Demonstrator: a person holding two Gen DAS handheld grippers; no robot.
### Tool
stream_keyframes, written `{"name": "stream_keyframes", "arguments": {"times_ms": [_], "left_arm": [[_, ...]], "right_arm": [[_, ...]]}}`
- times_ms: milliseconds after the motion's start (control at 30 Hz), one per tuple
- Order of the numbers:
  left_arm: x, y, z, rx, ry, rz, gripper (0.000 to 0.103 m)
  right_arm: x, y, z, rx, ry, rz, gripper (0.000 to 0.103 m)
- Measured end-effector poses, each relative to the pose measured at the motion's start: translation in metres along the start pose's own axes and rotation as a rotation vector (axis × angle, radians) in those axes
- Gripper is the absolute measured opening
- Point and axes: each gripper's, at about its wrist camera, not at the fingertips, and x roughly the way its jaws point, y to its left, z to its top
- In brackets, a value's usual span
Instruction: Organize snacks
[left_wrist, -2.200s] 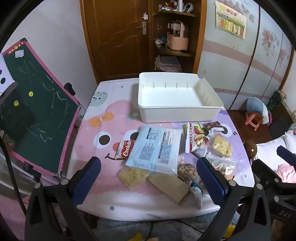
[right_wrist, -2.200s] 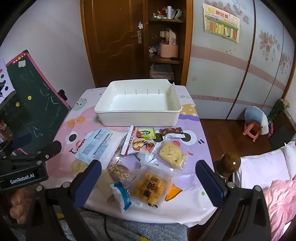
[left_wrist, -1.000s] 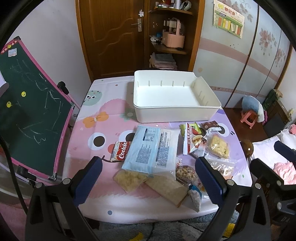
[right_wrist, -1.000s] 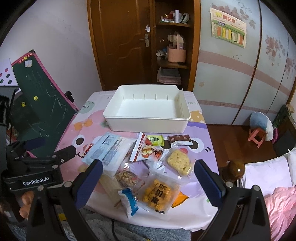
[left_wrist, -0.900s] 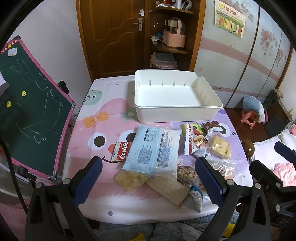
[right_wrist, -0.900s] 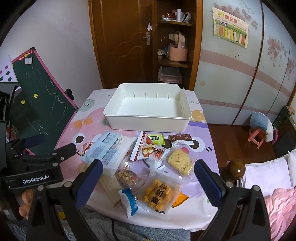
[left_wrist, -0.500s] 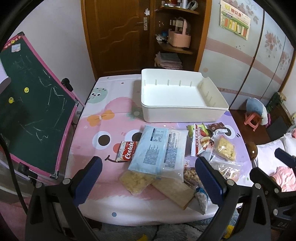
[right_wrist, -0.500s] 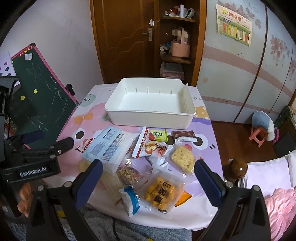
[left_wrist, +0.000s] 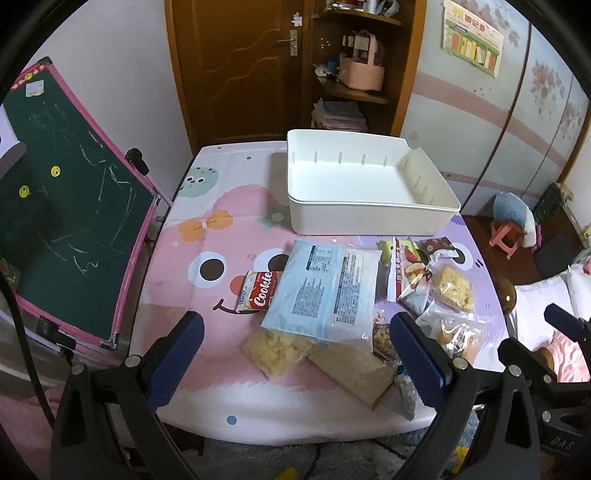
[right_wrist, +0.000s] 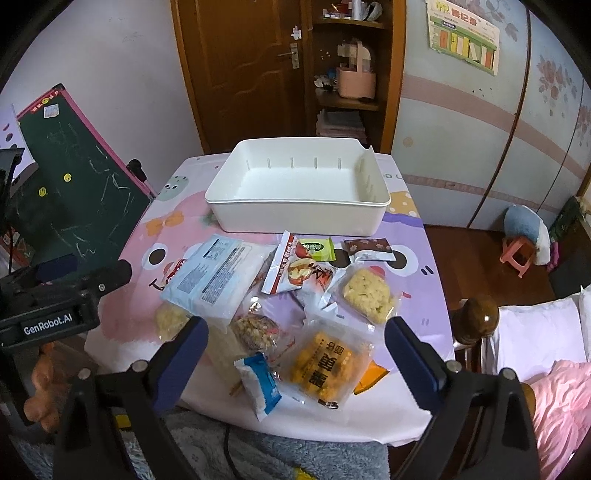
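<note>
An empty white bin (left_wrist: 369, 216) (right_wrist: 299, 216) stands at the far side of the table. Several snack packets lie in a pile in front of it: a large pale blue packet (left_wrist: 325, 291) (right_wrist: 218, 277), a red Cookie pack (left_wrist: 258, 291), an orange-filled clear bag (right_wrist: 325, 365), a small blue packet (right_wrist: 260, 380) and a red-and-white packet (right_wrist: 295, 269). My left gripper (left_wrist: 295, 354) is open and empty above the table's near edge. My right gripper (right_wrist: 295, 354) is open and empty above the near packets.
A green chalkboard with a pink frame (left_wrist: 62, 206) leans at the table's left. A wooden bedpost knob (right_wrist: 478, 314) and pink bedding (right_wrist: 561, 398) are at the right. A wooden door and shelf (left_wrist: 351, 74) stand behind the table.
Both grippers have drifted slightly, so the table sits a little differently in each view. The snacks and bin have not moved. Both grippers stay open.
</note>
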Motion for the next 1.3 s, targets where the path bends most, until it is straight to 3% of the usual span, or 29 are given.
{"name": "stream_keyframes", "arguments": {"times_ms": [400, 833, 1100, 1233, 1300], "left_arm": [[-0.005, 0.0, -0.007, 0.016, -0.019, -0.011, 0.1], [0.02, -0.001, -0.01, 0.065, 0.027, 0.021, 0.1], [0.053, -0.015, -0.004, 0.123, 0.044, 0.053, 0.1], [0.081, -0.015, -0.001, 0.122, 0.101, 0.037, 0.1], [0.095, -0.013, 0.0, 0.119, 0.126, 0.035, 0.1]], "right_arm": [[0.005, 0.005, -0.013, -0.029, 0.024, 0.01, 0.086], [0.028, 0.023, -0.028, -0.149, 0.071, 0.031, 0.084], [0.067, 0.025, -0.042, -0.17, 0.191, 0.092, 0.078], [0.091, 0.028, -0.053, -0.185, 0.251, 0.103, 0.077], [0.106, 0.027, -0.059, -0.171, 0.303, 0.127, 0.072]]}}
